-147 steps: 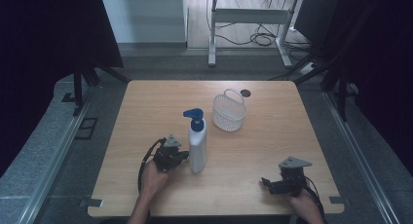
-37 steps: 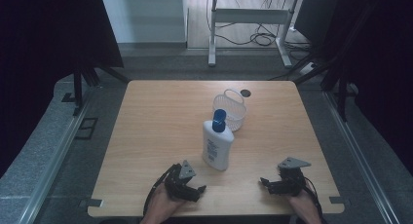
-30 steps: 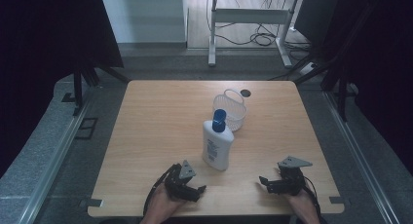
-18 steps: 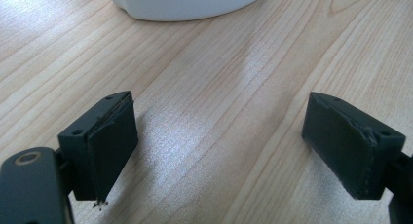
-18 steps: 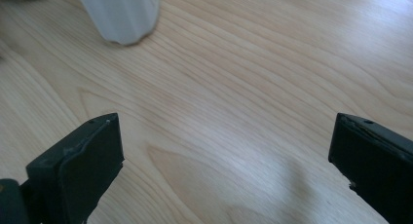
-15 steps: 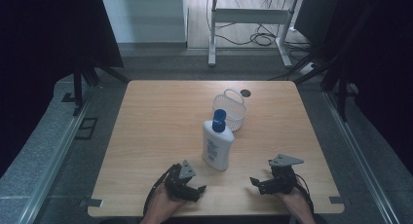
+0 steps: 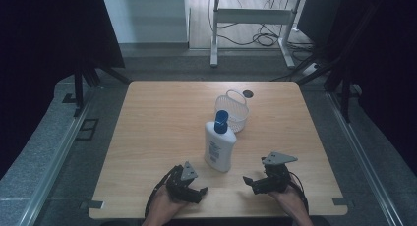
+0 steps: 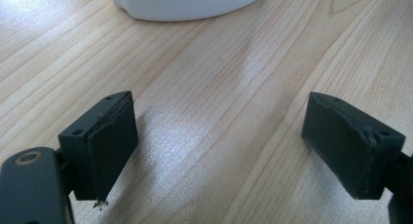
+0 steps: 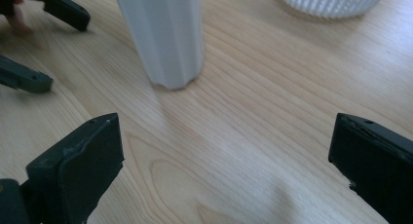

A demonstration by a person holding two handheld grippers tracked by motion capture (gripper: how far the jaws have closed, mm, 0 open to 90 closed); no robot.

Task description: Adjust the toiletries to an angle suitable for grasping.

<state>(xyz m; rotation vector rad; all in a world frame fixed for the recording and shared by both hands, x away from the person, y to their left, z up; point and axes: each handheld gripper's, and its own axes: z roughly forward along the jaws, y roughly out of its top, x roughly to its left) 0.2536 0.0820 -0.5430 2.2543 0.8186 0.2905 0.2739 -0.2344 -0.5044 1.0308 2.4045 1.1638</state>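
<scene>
White bottle (image 7: 220, 146) stood upright at the wide-open, empty right gripper's (image 7: 252, 181) ten o'clock, wanting a square, mid-body grip; the left gripper (image 7: 195, 192) gaped empty too.

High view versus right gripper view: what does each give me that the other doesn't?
High view alone: the bottle's blue cap, the basket's handle, a dark disc by the far edge, the right gripper seen from outside, and the floor beyond the table.

Right gripper view alone: a close look between its own open jaws, with bare wood and nothing gripped.

Both: the upright white bottle standing free, the white ribbed basket behind it, and the left gripper near the bottle, open.
</scene>
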